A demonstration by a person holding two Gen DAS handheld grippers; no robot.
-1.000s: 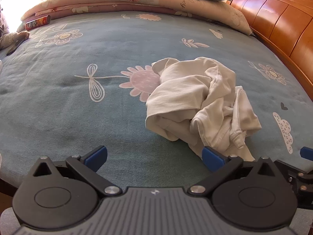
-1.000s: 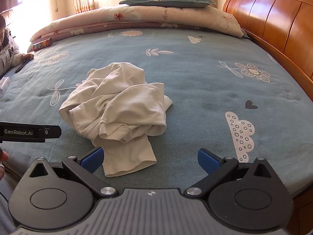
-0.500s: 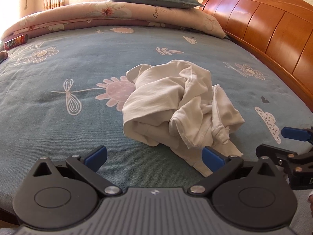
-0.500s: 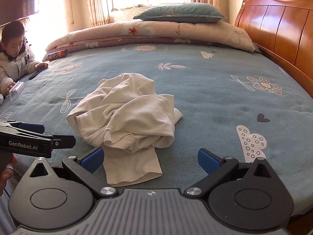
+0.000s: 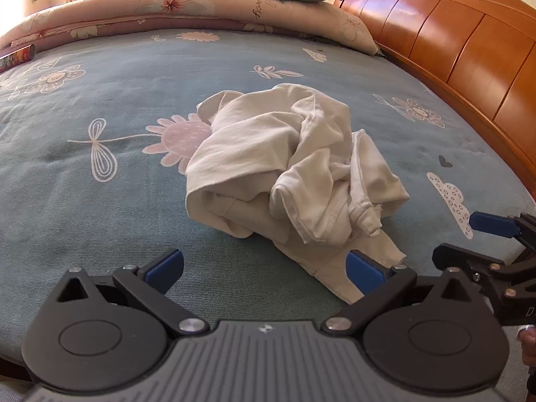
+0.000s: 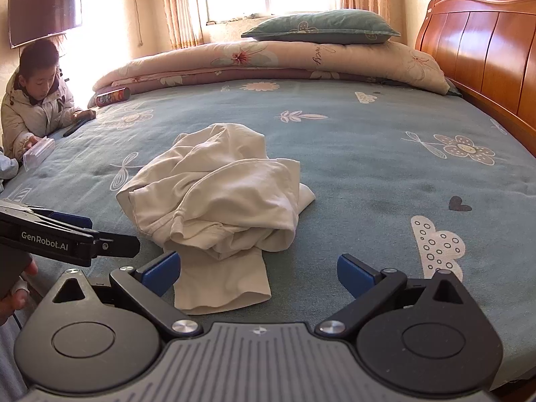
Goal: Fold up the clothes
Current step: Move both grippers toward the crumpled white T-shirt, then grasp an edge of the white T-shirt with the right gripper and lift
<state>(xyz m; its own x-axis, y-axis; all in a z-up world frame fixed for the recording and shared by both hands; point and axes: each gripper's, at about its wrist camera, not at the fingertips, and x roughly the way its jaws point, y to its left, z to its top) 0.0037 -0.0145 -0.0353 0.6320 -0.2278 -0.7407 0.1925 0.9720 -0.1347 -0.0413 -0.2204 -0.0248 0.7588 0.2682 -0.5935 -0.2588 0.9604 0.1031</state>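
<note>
Both wrist views sit low at the bed's (image 5: 100, 201) near edge, facing the folded quilt (image 6: 268, 60) at 12 o'clock. Both share the crumpled white garment (image 5: 284, 174) close ahead. Each sees the other: right gripper (image 5: 482, 238) at 3 o'clock, left gripper (image 6: 110, 234) at 9, probably level.

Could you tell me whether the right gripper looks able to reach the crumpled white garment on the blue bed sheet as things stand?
Probably yes: the right gripper is open, the crumpled white garment lies just ahead with its near end between the fingers, and nothing blocks the way.

Bedsheet (image 6: 368, 167) open around the crumpled garment (image 6: 217, 194) — headboard (image 6: 485, 60) seemingly far.
</note>
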